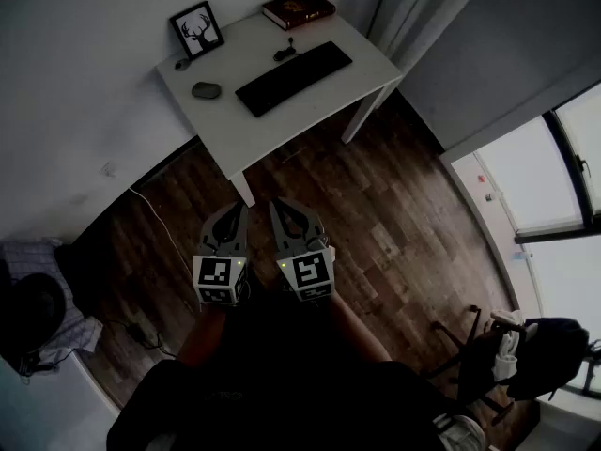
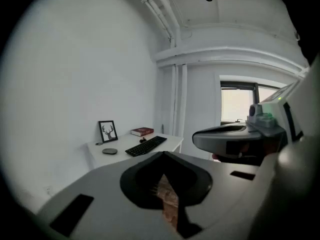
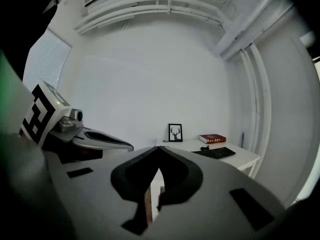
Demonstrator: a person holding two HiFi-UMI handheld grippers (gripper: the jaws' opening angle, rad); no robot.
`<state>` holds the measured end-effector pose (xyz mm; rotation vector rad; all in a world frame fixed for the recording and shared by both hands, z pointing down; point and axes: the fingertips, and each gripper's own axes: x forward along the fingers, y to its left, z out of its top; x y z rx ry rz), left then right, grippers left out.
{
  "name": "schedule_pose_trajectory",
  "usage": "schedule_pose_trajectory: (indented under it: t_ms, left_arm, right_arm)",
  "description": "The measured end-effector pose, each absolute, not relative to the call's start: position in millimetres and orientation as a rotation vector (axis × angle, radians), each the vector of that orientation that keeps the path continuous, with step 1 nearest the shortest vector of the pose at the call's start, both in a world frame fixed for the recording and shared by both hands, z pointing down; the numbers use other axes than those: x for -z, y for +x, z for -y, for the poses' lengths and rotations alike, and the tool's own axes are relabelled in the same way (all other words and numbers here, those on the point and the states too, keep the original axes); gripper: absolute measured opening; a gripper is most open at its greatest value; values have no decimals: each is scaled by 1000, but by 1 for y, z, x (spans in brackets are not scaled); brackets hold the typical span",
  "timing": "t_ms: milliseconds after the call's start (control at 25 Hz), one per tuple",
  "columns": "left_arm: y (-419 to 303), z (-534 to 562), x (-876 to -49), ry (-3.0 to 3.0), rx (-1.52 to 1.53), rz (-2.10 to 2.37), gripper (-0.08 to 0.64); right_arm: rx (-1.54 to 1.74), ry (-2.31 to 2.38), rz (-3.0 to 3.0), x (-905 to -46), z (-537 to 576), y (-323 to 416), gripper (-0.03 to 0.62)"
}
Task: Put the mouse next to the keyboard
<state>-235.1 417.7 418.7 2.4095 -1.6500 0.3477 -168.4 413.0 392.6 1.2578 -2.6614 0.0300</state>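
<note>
Mouse (image 1: 207,89) position: it lies on the white desk (image 1: 310,103), toward the wall side, off the left short end of the keyboard (image 1: 294,77), with a strip of bare desktop between the two. A picture frame (image 1: 197,29) stands behind it.

Gripper state: we hold the left gripper (image 1: 237,210) and the right gripper (image 1: 282,209) side by side over the wooden floor (image 1: 376,214), well apart from the desk. On both, the jaws are pressed fully together with nothing between them, so neither one carries anything.

Governing relation: from the grippers, the mouse lies ahead and to the left, beyond the near desk corner. In the left gripper view it sits left of the jaw line, with the keyboard to its right. We judge the left gripper to be the nearer one, though only slightly, and its path to the mouse does not cross the keyboard. The mouse's long axis appears to run roughly across our line of approach. Its outline is small at this range, so we treat that as an estimate.

Next move: we judge that the approach has not begun. We must close on the desk, part the jaws of the chosen gripper, and set them across the mouse's short axis
</note>
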Motion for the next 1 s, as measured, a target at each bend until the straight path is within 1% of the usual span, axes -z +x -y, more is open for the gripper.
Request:
schedule_pose_trajectory:
  t_ms: [240, 560, 880, 1000]
  left_arm:
    - [-261, -409, -419, 2358, -343, 1677, 3]
    - [-329, -398, -423, 2264, -339, 1773, 3]
    - [-387, -350, -438, 2260, -371, 1709, 3]
    - [-414, -325, -444, 2289, -433, 1663, 3]
  right_arm:
    - [-41, 1188, 2693, -395, -401, -201, 20]
    - [-62, 1043, 2743, -406, -378, -276, 20]
    - [-76, 976, 2702, -423, -330, -342, 21]
    - [-71, 964, 2668, -429, -305, -369, 21]
